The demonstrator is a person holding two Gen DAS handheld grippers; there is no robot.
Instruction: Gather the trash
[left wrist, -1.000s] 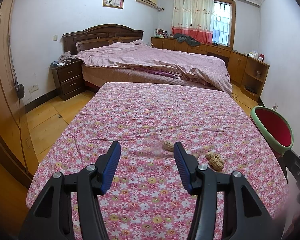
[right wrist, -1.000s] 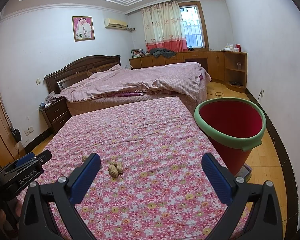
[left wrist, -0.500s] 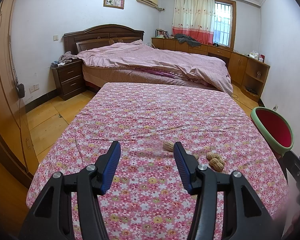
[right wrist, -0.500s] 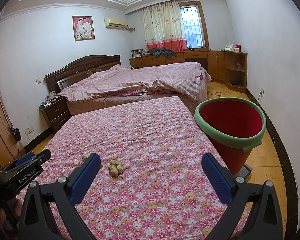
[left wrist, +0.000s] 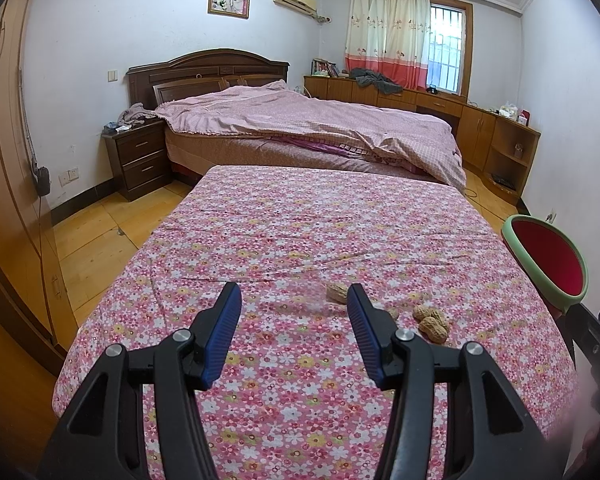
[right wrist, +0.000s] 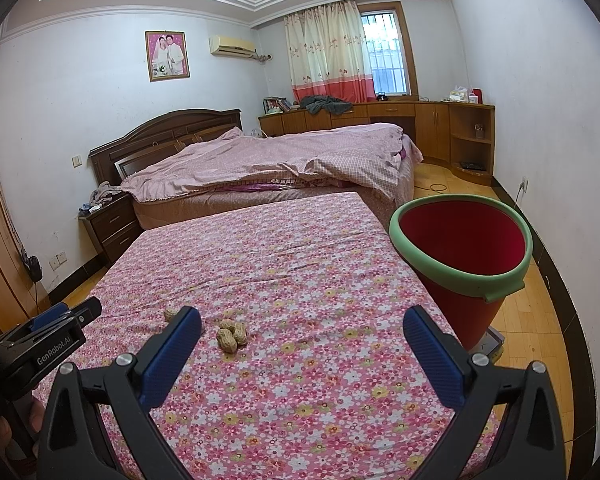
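Observation:
Several peanut shells lie on the pink floral tablecloth. One lone peanut shell sits just beyond the right fingertip of my left gripper, which is open and holds nothing. A small cluster of peanut shells lies to its right. From the right wrist view the same cluster rests ahead of the left finger of my right gripper, open wide and empty, with the lone shell farther left. A red bin with a green rim stands on the floor beside the table's right edge.
A made bed with a pink quilt stands beyond the table. A dark nightstand is at the far left, wooden cabinets line the far wall under the window. The left gripper's body shows at the right wrist view's left edge.

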